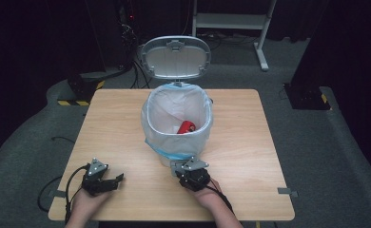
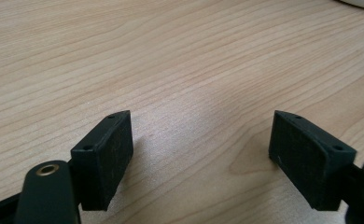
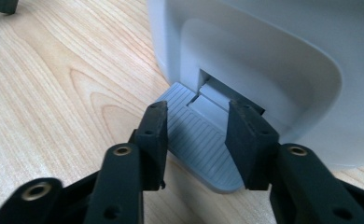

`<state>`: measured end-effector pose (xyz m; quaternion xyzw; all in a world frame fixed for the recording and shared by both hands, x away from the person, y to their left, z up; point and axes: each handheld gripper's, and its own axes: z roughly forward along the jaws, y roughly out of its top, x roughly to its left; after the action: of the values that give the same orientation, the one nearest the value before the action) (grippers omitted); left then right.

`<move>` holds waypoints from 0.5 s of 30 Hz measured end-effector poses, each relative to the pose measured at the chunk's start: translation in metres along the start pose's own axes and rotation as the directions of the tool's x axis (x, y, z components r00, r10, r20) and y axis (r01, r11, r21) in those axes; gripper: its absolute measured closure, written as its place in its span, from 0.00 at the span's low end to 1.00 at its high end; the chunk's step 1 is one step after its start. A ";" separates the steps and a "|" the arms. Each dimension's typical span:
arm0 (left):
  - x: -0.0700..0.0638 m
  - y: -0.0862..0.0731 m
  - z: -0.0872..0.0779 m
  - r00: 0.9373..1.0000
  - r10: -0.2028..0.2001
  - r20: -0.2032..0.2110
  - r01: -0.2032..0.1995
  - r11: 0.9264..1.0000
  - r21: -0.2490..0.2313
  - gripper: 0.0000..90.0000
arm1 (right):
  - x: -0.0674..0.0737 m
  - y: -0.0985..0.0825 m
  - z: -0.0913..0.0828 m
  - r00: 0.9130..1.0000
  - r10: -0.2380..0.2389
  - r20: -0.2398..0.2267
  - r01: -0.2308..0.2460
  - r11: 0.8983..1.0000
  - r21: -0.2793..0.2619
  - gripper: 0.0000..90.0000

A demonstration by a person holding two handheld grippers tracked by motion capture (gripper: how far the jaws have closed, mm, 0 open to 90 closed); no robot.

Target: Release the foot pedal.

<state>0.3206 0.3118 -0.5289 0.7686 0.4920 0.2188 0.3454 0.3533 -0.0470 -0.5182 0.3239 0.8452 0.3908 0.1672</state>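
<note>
- The right gripper (image 3: 196,135) sits low at the base of the white plastic pedal bin (image 1: 176,124), centre of the high view; its jaws stand part open over the grey ribbed foot pedal (image 3: 196,140), one to each side, seemingly pressing it rather than clamping it.
- The bin's grey-rimmed oval lid (image 1: 175,57) stands raised at upper centre; a red object (image 1: 187,127) lies inside the translucent liner bag (image 1: 174,111); judging by this, the pedal is held down and the drop is done.
- The next move likely calls for easing off the pedal so the lid falls shut.
- The left gripper (image 2: 201,151) rests idle at lower left of the high view, jaws wide, holding nothing.
- The surface is a pale wood-grain table (image 1: 240,142); grey carpet, cables and dark curtains surround it; a white metal frame (image 1: 233,21) stands at upper right.
</note>
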 end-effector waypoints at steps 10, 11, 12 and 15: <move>0.000 0.000 -0.001 1.000 0.010 0.009 -0.010 1.000 -0.003 0.26 | -0.006 -0.010 -0.017 0.998 -0.049 -0.038 0.049 0.999 -0.021 0.49; 0.000 0.000 -0.001 1.000 0.010 0.010 -0.010 1.000 -0.003 0.26 | -0.009 -0.012 -0.022 0.998 -0.052 -0.029 0.051 0.998 -0.030 0.49; -0.001 0.000 -0.001 1.000 0.010 0.011 -0.010 1.000 -0.003 0.26 | -0.013 -0.014 -0.027 0.999 -0.037 -0.018 0.036 0.999 -0.031 0.48; -0.001 -0.001 -0.001 1.000 0.010 0.011 -0.010 1.000 -0.003 0.26 | -0.027 -0.021 -0.039 0.999 -0.012 0.044 0.013 0.999 -0.036 0.50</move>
<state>0.3194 0.3117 -0.5287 0.7718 0.4858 0.2169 0.3483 0.3441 -0.0970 -0.5084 0.3241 0.8362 0.3978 0.1938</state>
